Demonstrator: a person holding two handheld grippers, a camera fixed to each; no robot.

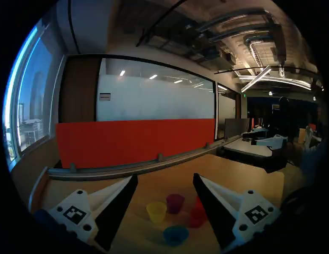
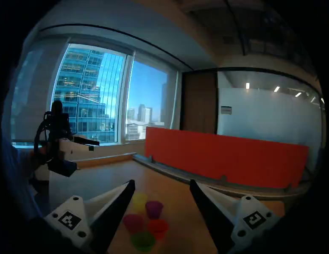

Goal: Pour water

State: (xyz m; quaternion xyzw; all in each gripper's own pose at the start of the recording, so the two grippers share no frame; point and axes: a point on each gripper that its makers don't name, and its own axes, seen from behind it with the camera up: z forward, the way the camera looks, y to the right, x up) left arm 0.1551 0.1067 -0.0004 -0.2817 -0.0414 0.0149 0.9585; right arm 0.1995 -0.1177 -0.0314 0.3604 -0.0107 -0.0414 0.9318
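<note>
While the left gripper stands wide open and empty in the left gripper view, coloured cups cluster on the wooden table at six o'clock. In the right gripper view, the right gripper gapes equally wide, cups at six o'clock.

Five cups stand on the tabletop: one yellow cup, one purple cup, one pink cup, one red cup and one green cup. There are two grippers, the left gripper and the right gripper. Each has two jaws, four in all, and each jaw carries one of the square markers.
</note>
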